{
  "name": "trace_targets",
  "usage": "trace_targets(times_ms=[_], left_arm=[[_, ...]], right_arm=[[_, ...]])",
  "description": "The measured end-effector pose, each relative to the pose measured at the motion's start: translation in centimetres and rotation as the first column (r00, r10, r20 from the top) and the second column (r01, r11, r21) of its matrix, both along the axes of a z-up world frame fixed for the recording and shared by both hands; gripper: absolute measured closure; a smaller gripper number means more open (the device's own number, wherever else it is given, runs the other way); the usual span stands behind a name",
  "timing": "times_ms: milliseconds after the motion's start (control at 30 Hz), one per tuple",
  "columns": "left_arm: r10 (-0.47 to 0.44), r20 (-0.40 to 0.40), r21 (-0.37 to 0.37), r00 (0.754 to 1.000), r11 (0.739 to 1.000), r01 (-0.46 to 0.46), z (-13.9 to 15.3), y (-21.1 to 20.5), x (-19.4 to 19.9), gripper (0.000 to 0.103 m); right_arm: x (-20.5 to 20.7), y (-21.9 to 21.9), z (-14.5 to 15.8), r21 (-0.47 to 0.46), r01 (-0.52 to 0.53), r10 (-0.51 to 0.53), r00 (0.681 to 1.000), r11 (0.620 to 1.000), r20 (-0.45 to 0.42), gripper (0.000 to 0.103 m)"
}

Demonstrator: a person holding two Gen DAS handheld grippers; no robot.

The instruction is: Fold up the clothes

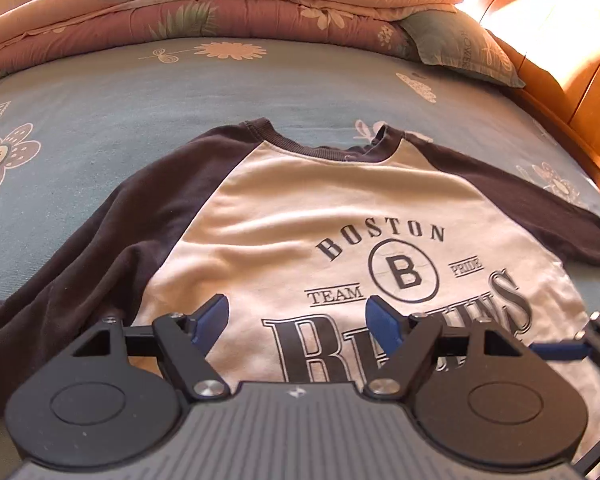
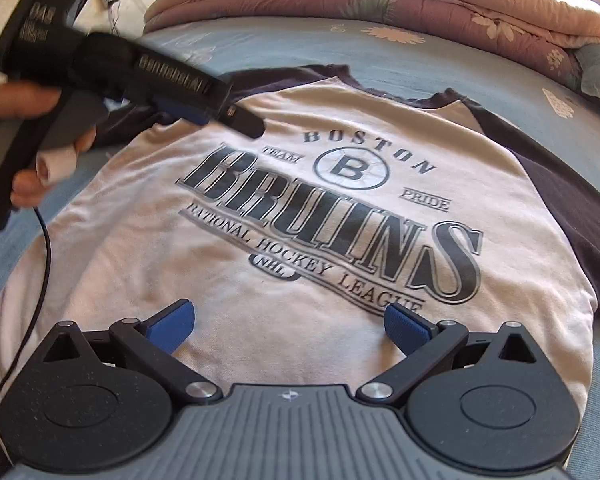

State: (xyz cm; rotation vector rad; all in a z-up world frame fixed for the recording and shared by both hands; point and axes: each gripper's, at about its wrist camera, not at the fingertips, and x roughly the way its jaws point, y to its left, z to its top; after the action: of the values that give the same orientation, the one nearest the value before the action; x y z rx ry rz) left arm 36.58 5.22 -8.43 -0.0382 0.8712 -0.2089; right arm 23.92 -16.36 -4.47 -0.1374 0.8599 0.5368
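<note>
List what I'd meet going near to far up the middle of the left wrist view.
left gripper, open over the print → shirt chest → dark collar → blue floral bedsheet → folded pink quilt.

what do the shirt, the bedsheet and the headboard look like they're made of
Shirt: soft matte knit, probably cotton jersey; it wrinkles loosely and has a ribbed collar. Bedsheet: matte woven cloth, likely cotton, with a printed flower pattern. Headboard: orange-toned wood with a glossy varnish, catching sunlight.
</note>
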Motion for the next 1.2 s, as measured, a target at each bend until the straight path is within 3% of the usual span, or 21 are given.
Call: trace_targets(times_ms=[67, 167, 267, 400, 600, 767, 900, 1200], left_arm=[[-0.023, 0.010, 0.038, 1.000, 0.999, 0.022, -0.8, 0.3, -0.5, 0.025], [-0.048, 0.028, 0.017, 0.998, 0.999, 0.048, -1.7, 1.2, -1.3, 0.020], [-0.058, 0.044, -0.021, 0.997, 0.998, 0.059, -2.2, 2.1, -1.7, 0.015], [-0.054, 0.049, -0.079, 0.997, 0.995, 0.058, -2.2, 2.8, -1.1, 0.013], [-0.064, 0.055, -0.096, 0.996, 0.993, 0.069, -2.5, 3.1, -1.0, 0.010], [-0.076, 0.061, -0.073, 0.995, 0.994, 0.081, -2.7, 2.7, -1.0, 0.008], [-0.085, 0.065, -0.043, 0.994, 0.995, 0.088, -2.7, 2.3, -1.1, 0.007], [-0.092, 0.067, -0.040, 0.994, 0.995, 0.094, -2.8, 2.4, -1.1, 0.005]], right_arm=[[1.1, -1.9, 1.3, 0.056, 0.070, -0.070, 0.997, 0.996, 0.012, 0.000], [3.6, -3.8, 3.3, 0.085, 0.123, -0.127, 0.991, 0.989, 0.048, 0.000], [8.6, -4.2, 5.1, -0.003, 0.121, -0.120, 0.988, 0.993, 0.096, 0.009], [16.8, -4.6, 6.0, -0.052, 0.129, -0.125, 0.989, 0.990, 0.079, 0.033], [26.4, -2.4, 5.2, -0.072, 0.135, -0.129, 0.989, 0.988, 0.073, 0.035], [29.7, 0.6, 3.0, -0.160, 0.055, -0.051, 0.998, 0.986, 0.029, 0.036], [30.7, 2.2, 2.0, -0.260, 0.007, -0.009, 1.000, 0.966, -0.005, 0.043], [31.2, 1.6, 0.8, -0.363, -0.060, 0.024, 0.994, 0.930, -0.102, 0.046]])
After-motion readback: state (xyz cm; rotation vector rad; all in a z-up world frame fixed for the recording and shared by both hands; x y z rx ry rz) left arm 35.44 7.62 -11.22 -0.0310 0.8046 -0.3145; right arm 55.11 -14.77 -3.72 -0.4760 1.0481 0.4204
